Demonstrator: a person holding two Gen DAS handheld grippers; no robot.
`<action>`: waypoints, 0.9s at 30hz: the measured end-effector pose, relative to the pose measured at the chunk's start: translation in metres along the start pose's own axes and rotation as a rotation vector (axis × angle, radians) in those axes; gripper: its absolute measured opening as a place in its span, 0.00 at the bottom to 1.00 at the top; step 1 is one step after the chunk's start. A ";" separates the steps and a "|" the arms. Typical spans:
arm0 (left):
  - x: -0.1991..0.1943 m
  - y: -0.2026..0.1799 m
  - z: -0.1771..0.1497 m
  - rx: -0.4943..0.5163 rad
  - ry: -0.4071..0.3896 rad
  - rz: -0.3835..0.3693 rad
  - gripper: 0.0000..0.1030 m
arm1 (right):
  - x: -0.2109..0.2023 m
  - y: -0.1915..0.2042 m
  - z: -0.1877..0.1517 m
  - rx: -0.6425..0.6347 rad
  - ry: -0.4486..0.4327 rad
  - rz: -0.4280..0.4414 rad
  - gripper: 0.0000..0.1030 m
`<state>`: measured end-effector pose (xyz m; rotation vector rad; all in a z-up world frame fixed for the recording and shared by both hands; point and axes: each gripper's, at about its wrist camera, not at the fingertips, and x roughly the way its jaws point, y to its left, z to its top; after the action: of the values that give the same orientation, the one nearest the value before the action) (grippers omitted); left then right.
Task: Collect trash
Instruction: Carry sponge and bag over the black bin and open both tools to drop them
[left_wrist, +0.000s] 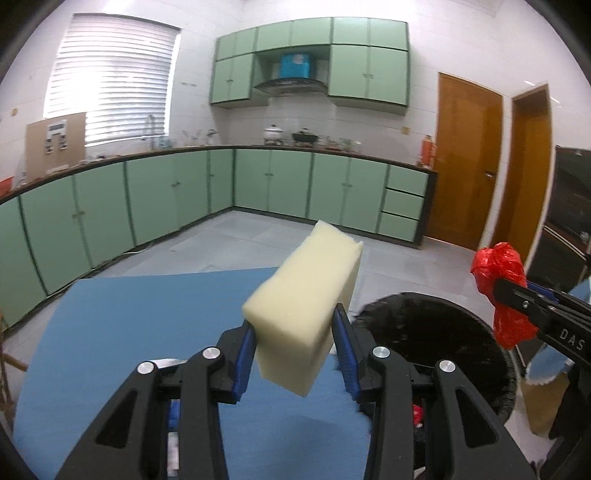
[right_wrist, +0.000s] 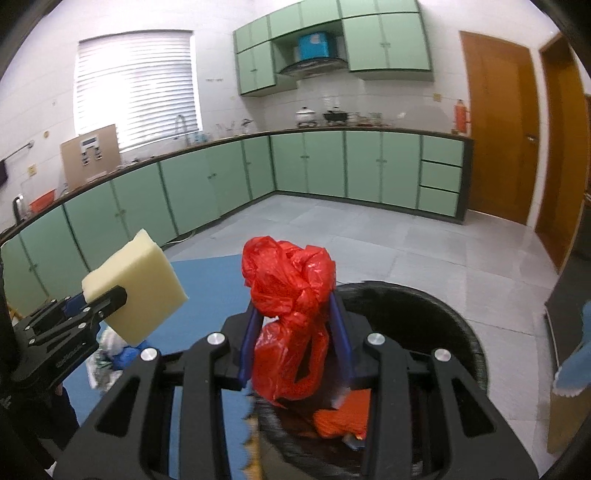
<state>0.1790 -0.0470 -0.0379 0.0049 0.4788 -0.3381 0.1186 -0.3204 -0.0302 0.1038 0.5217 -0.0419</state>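
Note:
My left gripper (left_wrist: 295, 328) is shut on a pale yellow foam block (left_wrist: 306, 306), held in the air over the blue mat (left_wrist: 129, 332) beside the bin. The block (right_wrist: 136, 288) and that gripper (right_wrist: 99, 306) also show at the left of the right wrist view. My right gripper (right_wrist: 295, 321) is shut on a crumpled red plastic bag (right_wrist: 291, 314), which hangs above the round black trash bin (right_wrist: 443, 321). In the left wrist view the red bag (left_wrist: 502, 291) and right gripper (left_wrist: 506, 295) hover over the bin's (left_wrist: 424, 332) right rim. Orange and red scraps (right_wrist: 343, 417) lie inside the bin.
Green kitchen cabinets (left_wrist: 147, 206) line the far walls under a cluttered counter. Wooden doors (left_wrist: 465, 162) stand at the right. Crumpled wrappers (right_wrist: 110, 354) lie on the mat near the left gripper. A brown box with blue foam (right_wrist: 569, 380) sits right of the bin. Grey tiled floor (right_wrist: 388, 240) stretches beyond.

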 end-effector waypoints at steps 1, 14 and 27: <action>0.004 -0.008 0.001 0.007 0.002 -0.014 0.38 | 0.000 -0.007 -0.002 0.005 0.002 -0.010 0.33; 0.061 -0.090 -0.002 0.069 0.050 -0.136 0.38 | 0.020 -0.093 -0.033 0.058 0.043 -0.131 0.33; 0.117 -0.137 -0.020 0.120 0.147 -0.174 0.38 | 0.064 -0.141 -0.062 0.100 0.133 -0.162 0.33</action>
<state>0.2232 -0.2118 -0.0983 0.1059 0.6058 -0.5394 0.1339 -0.4548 -0.1281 0.1628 0.6604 -0.2204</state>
